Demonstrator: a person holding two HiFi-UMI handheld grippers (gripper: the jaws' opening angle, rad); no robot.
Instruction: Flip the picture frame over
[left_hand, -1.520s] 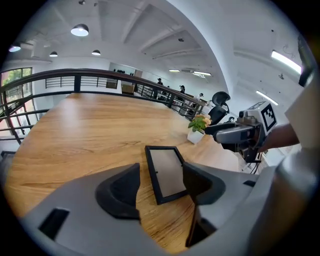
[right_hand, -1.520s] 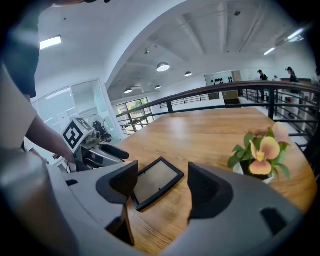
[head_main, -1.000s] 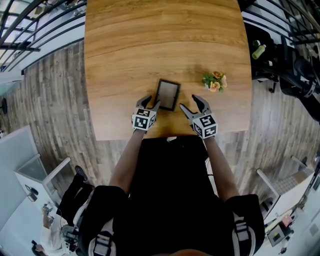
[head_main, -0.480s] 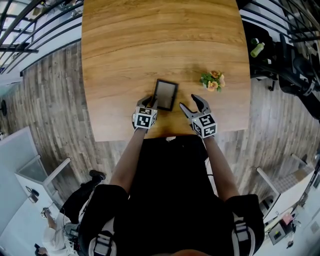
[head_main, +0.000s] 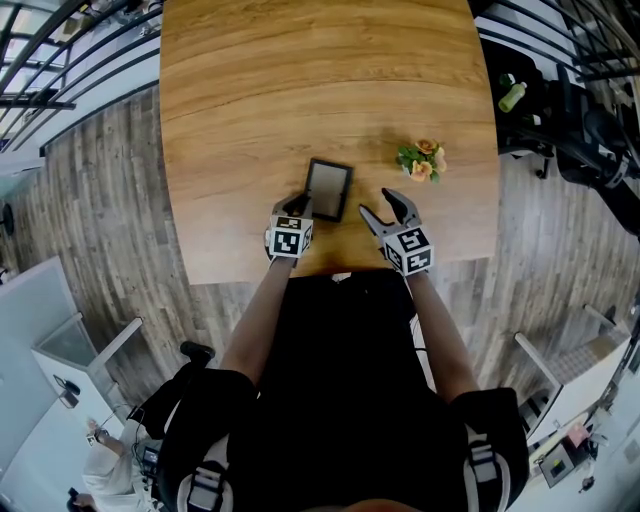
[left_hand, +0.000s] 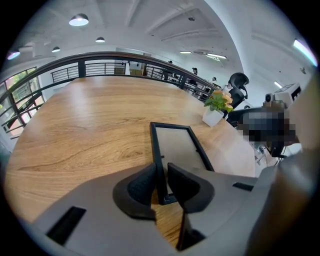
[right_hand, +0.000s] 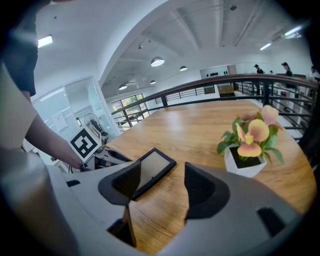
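A black picture frame (head_main: 328, 190) with a pale panel facing up lies on the wooden table (head_main: 300, 80), near its front edge. My left gripper (head_main: 300, 205) is at the frame's near left corner. In the left gripper view the frame's (left_hand: 175, 147) left rail stands between the two pads of the left gripper (left_hand: 161, 182), whose jaws are closing and look to be against the rail. My right gripper (head_main: 380, 205) hovers open just right of the frame, nothing between its jaws. In the right gripper view the frame (right_hand: 150, 170) sits ahead and left of the right gripper (right_hand: 162, 182).
A small white pot of orange flowers (head_main: 420, 162) stands on the table to the right of the frame, beyond the right gripper. It also shows in both gripper views (left_hand: 217, 107) (right_hand: 250, 145). Bare wood stretches behind the frame. The table's front edge runs just below both grippers.
The left gripper's jaws have narrowed from wide open onto the frame's near left rail. The right gripper has stayed where it was, still open.
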